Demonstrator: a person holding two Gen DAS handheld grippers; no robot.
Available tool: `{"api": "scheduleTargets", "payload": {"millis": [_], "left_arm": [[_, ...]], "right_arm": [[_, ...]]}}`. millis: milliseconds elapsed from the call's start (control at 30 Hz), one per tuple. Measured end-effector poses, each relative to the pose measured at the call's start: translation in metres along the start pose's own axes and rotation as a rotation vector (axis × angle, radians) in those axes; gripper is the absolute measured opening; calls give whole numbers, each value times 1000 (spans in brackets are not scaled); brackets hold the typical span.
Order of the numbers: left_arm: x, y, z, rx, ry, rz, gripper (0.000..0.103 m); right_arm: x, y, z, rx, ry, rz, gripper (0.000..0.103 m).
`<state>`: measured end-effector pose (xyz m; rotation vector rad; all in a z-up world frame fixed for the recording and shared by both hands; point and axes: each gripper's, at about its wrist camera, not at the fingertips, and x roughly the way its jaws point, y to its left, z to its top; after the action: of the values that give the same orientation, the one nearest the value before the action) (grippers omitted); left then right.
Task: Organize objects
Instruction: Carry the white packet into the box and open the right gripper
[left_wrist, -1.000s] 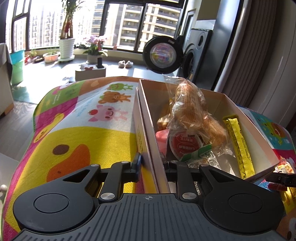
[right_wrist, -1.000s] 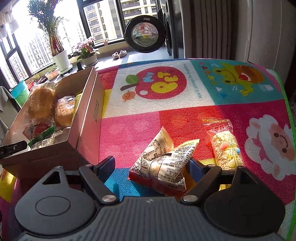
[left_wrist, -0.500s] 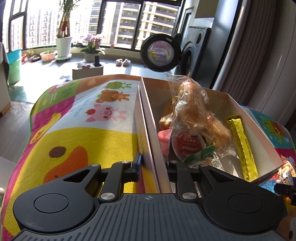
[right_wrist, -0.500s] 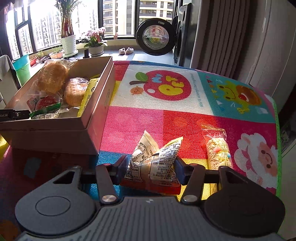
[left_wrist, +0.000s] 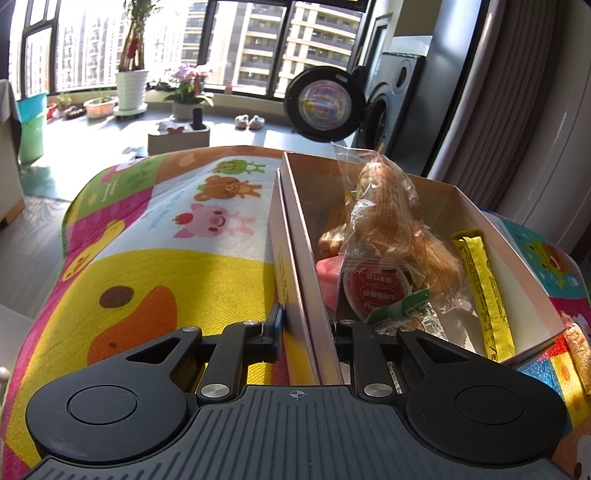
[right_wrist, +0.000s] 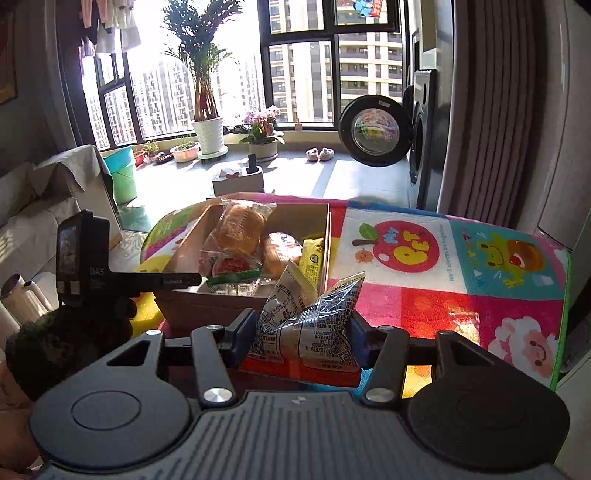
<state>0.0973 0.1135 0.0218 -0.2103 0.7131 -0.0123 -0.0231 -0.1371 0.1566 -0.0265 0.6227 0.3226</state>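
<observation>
The left gripper (left_wrist: 306, 328) is shut tight on the near wall of the box (left_wrist: 295, 236). One finger is outside the wall and one is inside. The box sits on a bright mat (left_wrist: 155, 236) with animal pictures. Inside the box there is bread (left_wrist: 388, 206) in a clear bag, a round red tub (left_wrist: 373, 291), something pink (left_wrist: 328, 273) and a long yellow stick pack (left_wrist: 484, 291).

The right gripper (right_wrist: 301, 339) squeezes a snack bag (right_wrist: 310, 317) between its two fingers. The bag is clear, with small black print on it. It is up off the mat, just in front of the box's near right corner. Behind it the bread and the yellow pack show in the box. A second snack bag (right_wrist: 461, 325) lies on the mat to the right, partly in shadow. A plant (right_wrist: 207, 122) stands by the window.
</observation>
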Motion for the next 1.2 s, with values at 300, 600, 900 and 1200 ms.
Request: {"api": "scheduleTargets", "payload": {"millis": [300,600,900,1200], "left_arm": [[0,2,-1,-3,-2,-9,21],[1,7,-1,-23,-8,-32,21],[1,11,-2,-39,-9,-51,22],[2,13,-2,-50,-15,-61,22]], "right_arm": [[87,14,52,36,50,56,62],[161,30,50,45,137,46,72],[241,49,69,92,181,38,75],[193,45,72,64,169,90,57]]}}
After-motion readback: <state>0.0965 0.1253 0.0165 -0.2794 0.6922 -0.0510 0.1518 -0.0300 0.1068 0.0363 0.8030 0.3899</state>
